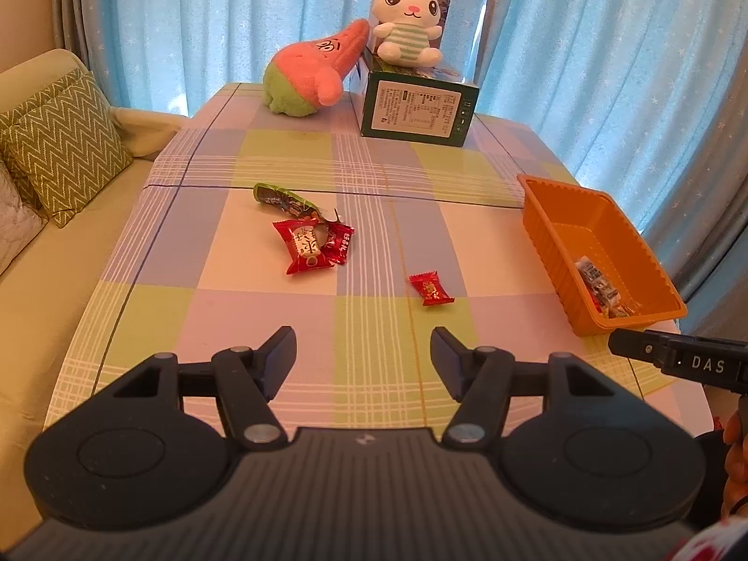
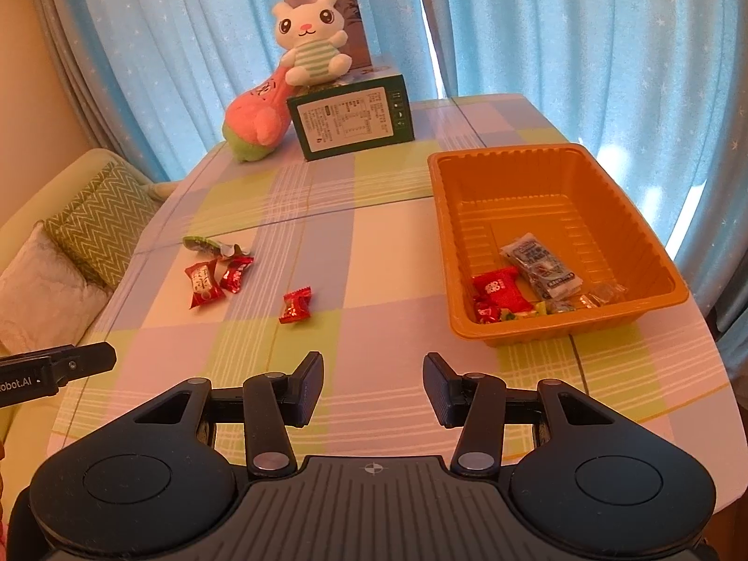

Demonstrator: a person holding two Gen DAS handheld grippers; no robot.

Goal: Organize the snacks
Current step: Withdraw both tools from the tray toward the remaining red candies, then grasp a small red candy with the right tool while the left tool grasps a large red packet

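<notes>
While both grippers wait empty, some snacks lie loose on surface: small red candy (image 1: 431, 289) mid frame, red packs (image 1: 312, 247) and green wrapper (image 1: 285, 199) further left. Orange tray (image 2: 472, 327) at right holds few already. Left gripper (image 1: 363, 355) released, right gripper (image 2: 373, 385) released. Next, I think: reach small red candy, pinch, carry to tray

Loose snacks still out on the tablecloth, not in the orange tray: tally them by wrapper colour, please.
Red wrappers: 3, a large one with a small one beside it, and one lying apart.
Green wrappers: 1.
Total on the tablecloth: 4.
</notes>
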